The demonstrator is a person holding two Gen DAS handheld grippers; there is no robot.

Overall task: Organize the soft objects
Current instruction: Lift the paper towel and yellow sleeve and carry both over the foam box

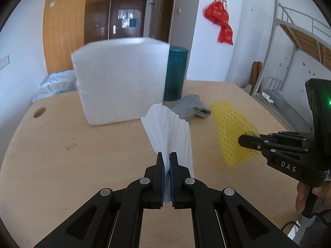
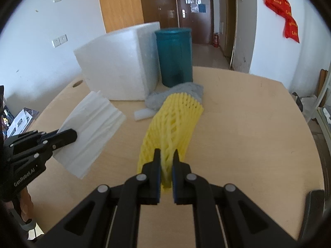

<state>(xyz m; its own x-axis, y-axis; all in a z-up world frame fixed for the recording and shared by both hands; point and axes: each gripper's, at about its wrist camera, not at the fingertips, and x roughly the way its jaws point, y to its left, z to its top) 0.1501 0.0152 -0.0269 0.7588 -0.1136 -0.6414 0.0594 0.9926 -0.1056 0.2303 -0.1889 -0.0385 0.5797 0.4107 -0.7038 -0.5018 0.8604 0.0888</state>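
The left tool (image 1: 167, 161) pinches a pleated white tissue (image 1: 169, 132), lifted in front of the white foam box (image 1: 122, 78). The right tool (image 2: 166, 159) grips a yellow foam fruit net (image 2: 173, 119), a soft lattice sleeve, right of that box. A grey sock (image 2: 175, 95) lies crumpled on the pale wooden tabletop (image 2: 248, 124) beside the box.
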